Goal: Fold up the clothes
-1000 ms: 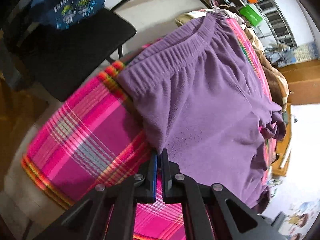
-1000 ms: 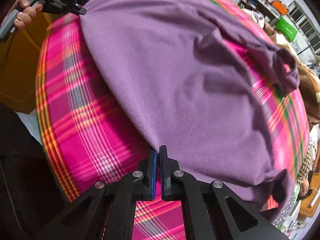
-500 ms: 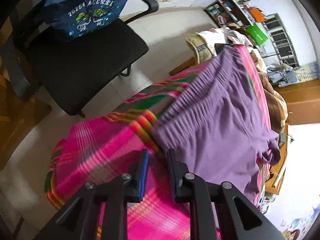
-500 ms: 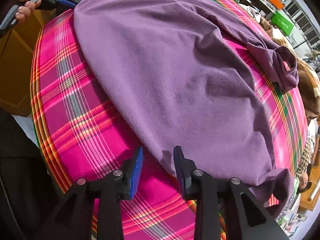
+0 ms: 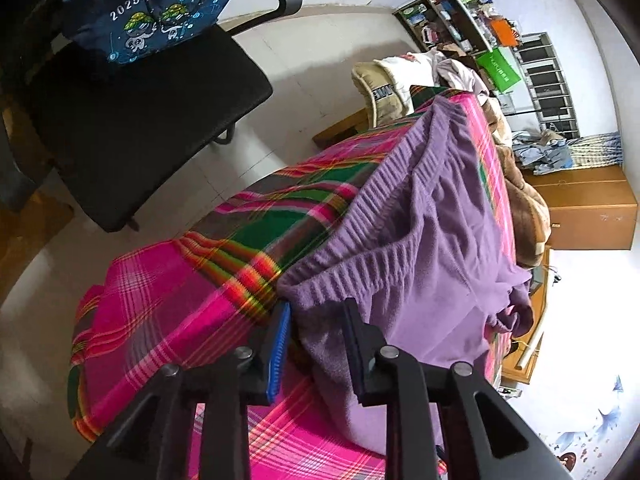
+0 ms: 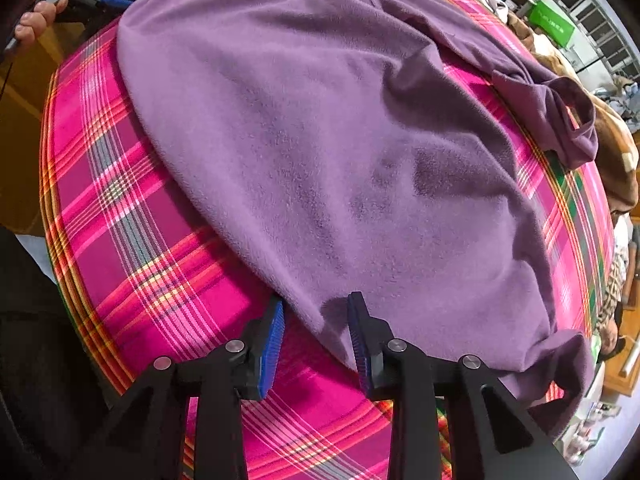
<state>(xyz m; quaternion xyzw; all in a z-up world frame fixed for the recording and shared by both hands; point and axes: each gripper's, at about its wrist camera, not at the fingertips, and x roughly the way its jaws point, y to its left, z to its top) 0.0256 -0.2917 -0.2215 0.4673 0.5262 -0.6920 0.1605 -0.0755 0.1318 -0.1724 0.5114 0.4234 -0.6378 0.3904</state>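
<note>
Your left gripper (image 5: pixel 316 332) has its jaws spread wide and empty, straddling the waistband corner of the purple fleece trousers (image 5: pixel 424 248), which bunches up between the pads without being pinched. Your right gripper (image 6: pixel 316 328) is likewise released, its jaws set either side of the near hem edge of the same trousers (image 6: pixel 340 152); the cloth lies slack between them. The trousers are spread flat across the surface, on a pink plaid cloth (image 6: pixel 132 216), with one leg end crumpled at the far right (image 6: pixel 564 120).

Beyond the surface's left edge stands a black chair (image 5: pixel 132 120) with a dark blue printed bag (image 5: pixel 152 12) on it. A brown blanket (image 5: pixel 524 204) is heaped along the far side. Nothing lies between the jaws and the fabric.

A second ago both grippers were clamped on the fleece; half a second ago they had begun to part, and now they are wider still, with the left one drawn back toward the waistband corner.
</note>
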